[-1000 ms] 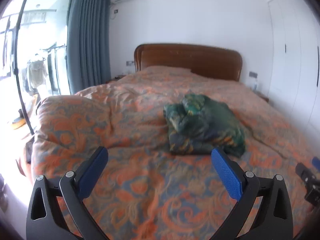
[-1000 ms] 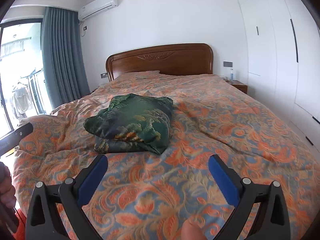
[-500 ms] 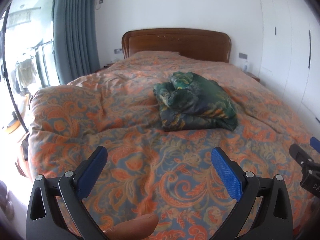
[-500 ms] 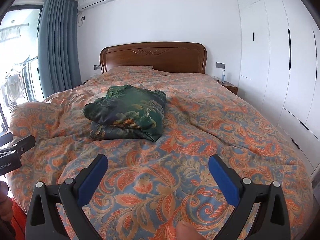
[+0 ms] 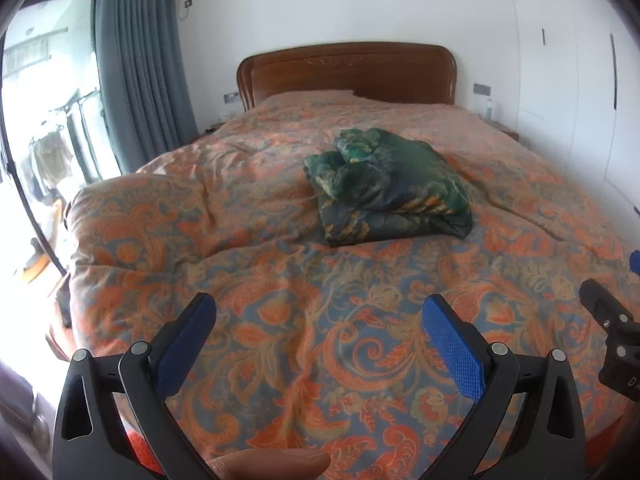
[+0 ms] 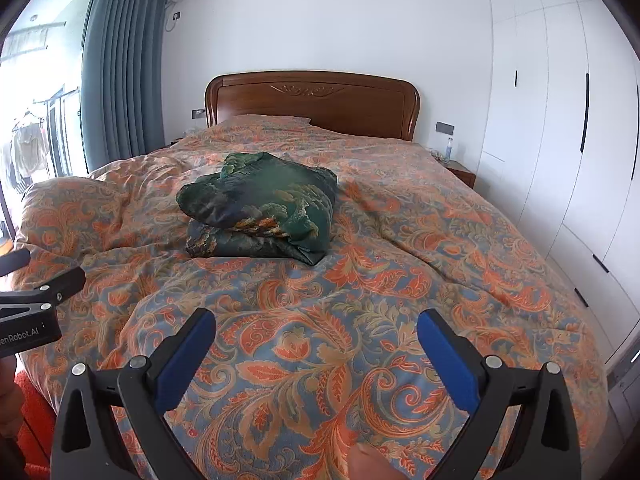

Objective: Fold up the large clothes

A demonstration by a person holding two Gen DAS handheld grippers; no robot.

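A dark green patterned garment (image 5: 386, 190) lies folded in a thick bundle on the bed's orange floral duvet (image 5: 280, 280); it also shows in the right wrist view (image 6: 262, 210). My left gripper (image 5: 320, 320) is open and empty, held above the foot of the bed, well short of the bundle. My right gripper (image 6: 316, 334) is open and empty, also above the foot end and apart from the bundle. Each gripper's body shows at the edge of the other's view.
A wooden headboard (image 6: 312, 100) stands at the far end. White wardrobes (image 6: 568, 140) line the right side. A blue-grey curtain (image 5: 136, 68) and bright window are at the left. A nightstand with a bottle (image 6: 450, 148) sits at the far right of the bed.
Both grippers have drawn back and risen from the bundle, so it looks farther away. The bundle itself has not moved. Both stay open.
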